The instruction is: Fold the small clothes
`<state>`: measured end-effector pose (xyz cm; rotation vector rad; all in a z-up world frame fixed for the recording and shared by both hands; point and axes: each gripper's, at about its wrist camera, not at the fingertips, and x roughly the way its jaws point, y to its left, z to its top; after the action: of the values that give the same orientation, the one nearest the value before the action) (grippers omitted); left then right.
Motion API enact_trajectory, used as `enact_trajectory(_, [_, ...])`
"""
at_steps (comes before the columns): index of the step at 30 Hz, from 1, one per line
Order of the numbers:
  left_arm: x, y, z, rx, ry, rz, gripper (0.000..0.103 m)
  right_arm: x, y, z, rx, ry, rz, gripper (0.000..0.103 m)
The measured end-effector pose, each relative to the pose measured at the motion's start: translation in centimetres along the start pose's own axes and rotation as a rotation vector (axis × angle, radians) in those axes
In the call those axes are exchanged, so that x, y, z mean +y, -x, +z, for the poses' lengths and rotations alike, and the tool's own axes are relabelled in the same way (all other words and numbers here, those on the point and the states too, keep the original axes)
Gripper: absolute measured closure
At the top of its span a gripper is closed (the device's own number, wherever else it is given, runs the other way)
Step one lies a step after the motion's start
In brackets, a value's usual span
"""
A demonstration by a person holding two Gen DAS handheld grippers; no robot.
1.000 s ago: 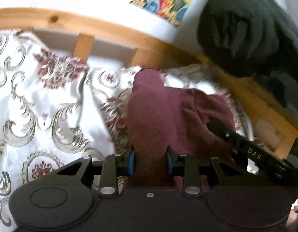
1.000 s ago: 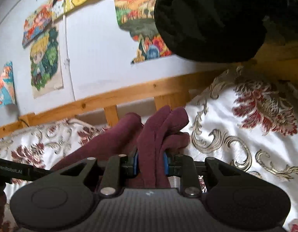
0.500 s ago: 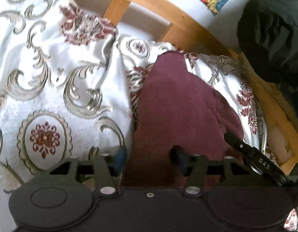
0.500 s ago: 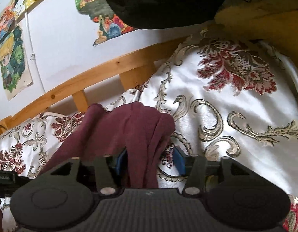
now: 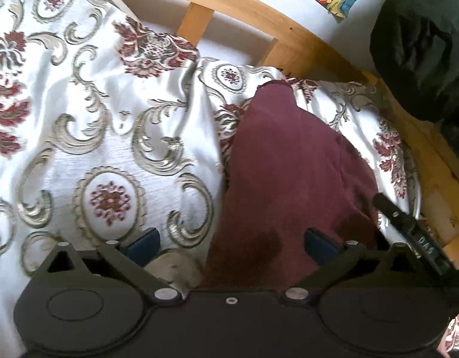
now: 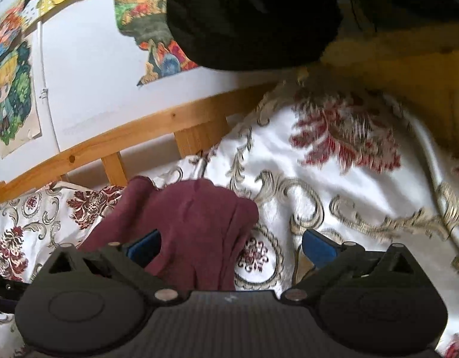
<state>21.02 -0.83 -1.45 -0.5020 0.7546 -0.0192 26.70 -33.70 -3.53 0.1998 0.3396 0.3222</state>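
- Left gripper (image 5: 230,244): its jaws stand spread wide, blue pads far apart, and nothing is pinched between them.
- Ahead of its left finger lies the bedspread (image 5: 110,149), a glossy white woven cloth with raised grey-gold scrolls, oval medallions and dark red flower motifs; it rumples into a soft ridge running away from the tool.
- The maroon garment (image 5: 289,179) lies flat on that bedspread, starting between the spread fingers nearer the right pad and stretching forward to a rounded, narrow tip. It is matte and soft, of fleece-like knit, with a folded layer along its right edge and a darker patch close to the tool.
- Beyond the cloth runs a pale wooden bed rail (image 5: 244,3) with short upright slats, knots showing in the grain.
- Far right and ahead, a bulky black fabric bundle (image 5: 420,53) sits above the rail.
- Right gripper (image 6: 230,246): its jaws are likewise wide apart and hold nothing.
- In its view the maroon garment (image 6: 193,223) lies bunched in vertical folds just ahead of the left pad, inside the gap but touching neither pad clearly.
- To the right of the folds the bedspread (image 6: 333,185) spreads out, blurred.
- Ahead, the wooden rail (image 6: 145,134) meets a white wall with colourful cartoon posters (image 6: 11,101); the black bundle (image 6: 253,18) looms overhead.
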Motion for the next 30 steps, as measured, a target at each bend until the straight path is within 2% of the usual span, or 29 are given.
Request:
enact_trajectory(5, [-0.1, 2.0, -0.1, -0.011, -0.025, 0.010, 0.001, 1.5, 1.8, 0.7, -0.059, 0.058, -0.008, 0.000])
enact_trajectory(13, [-1.3, 6.0, -0.3, -0.074, -0.120, -0.002, 0.001, 3.8, 6.5, 1.5, -0.135, 0.092, -0.028, 0.000])
enact_trajectory(21, [-2.3, 10.3, -1.7, -0.171, -0.271, -0.039, 0.001, 5.8, 12.3, 2.2, -0.211, 0.059, -0.069, 0.000])
enact_trajectory(25, [-2.3, 12.3, -3.0, -0.203, -0.341, -0.062, 0.001, 6.6, 15.6, 1.5, -0.239, 0.029, -0.109, 0.000])
enact_trajectory(30, [-1.5, 13.7, -5.1, -0.194, -0.366, -0.090, 0.001, 7.8, 19.5, 0.0, -0.230, 0.042, -0.151, 0.000])
